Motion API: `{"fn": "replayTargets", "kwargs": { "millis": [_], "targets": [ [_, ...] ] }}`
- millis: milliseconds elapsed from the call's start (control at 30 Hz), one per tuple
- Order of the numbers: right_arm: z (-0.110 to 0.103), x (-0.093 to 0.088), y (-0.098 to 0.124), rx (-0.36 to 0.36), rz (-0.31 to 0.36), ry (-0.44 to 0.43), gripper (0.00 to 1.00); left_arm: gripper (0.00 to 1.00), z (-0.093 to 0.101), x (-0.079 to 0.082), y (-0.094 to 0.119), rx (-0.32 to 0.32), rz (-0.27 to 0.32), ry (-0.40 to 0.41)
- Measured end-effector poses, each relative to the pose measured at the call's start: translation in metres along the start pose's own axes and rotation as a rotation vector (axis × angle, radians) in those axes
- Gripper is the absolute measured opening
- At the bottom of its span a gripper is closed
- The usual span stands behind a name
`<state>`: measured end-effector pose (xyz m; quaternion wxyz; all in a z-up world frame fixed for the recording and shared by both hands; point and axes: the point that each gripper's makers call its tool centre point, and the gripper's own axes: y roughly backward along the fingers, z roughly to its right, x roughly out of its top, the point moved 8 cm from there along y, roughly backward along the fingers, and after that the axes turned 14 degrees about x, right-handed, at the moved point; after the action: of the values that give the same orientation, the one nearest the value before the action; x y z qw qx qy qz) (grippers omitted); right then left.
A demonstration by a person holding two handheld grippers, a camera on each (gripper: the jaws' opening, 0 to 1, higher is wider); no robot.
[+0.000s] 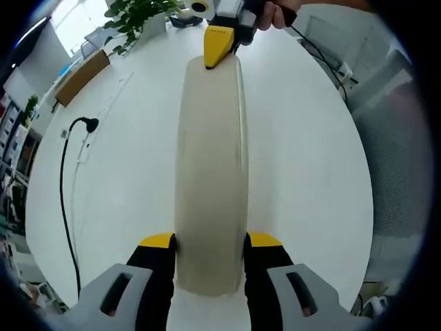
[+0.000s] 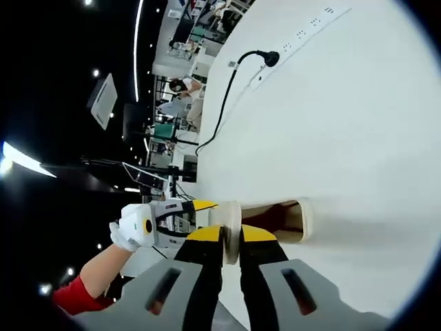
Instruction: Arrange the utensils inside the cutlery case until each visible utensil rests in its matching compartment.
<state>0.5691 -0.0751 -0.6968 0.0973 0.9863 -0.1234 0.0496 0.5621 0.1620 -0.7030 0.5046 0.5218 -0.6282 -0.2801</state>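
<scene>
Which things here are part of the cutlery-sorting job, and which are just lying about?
Job:
- cutlery case, gripped at both ends
- left claw, shut on its near end
- right claw, shut on its rim

Lying about:
- white table
- black cable with plug
- potted plant
- cardboard box

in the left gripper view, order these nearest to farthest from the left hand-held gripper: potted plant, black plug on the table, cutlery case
1. cutlery case, gripped between the jaws of the left hand-held gripper, running straight ahead.
2. black plug, out on the white table to the left.
3. potted plant, at the table's far edge, upper left.
</scene>
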Motion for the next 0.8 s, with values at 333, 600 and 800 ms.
{"fn": "replayTargets", "kwargs": {
  "millis": [333,600,800],
  "targets": [
    [0.005,-0.002,-0.004,-0.029,-0.025,0.054,0.06,0.38,0.005,0.0,-0.005,-0.024,0.002,-0.002],
    [0.018,-0.016,-0.006,-0.06,-0.048,0.063,0.07,0.39,0.007,0.0,-0.011,-0.012,-0.001,0.008],
    [0.018,-0.009,0.0,-0.053,-0.058,0.045,0.07,0.4,0.006,-0.003,-0.015,-0.009,-0.011,0.01]
  ]
}}
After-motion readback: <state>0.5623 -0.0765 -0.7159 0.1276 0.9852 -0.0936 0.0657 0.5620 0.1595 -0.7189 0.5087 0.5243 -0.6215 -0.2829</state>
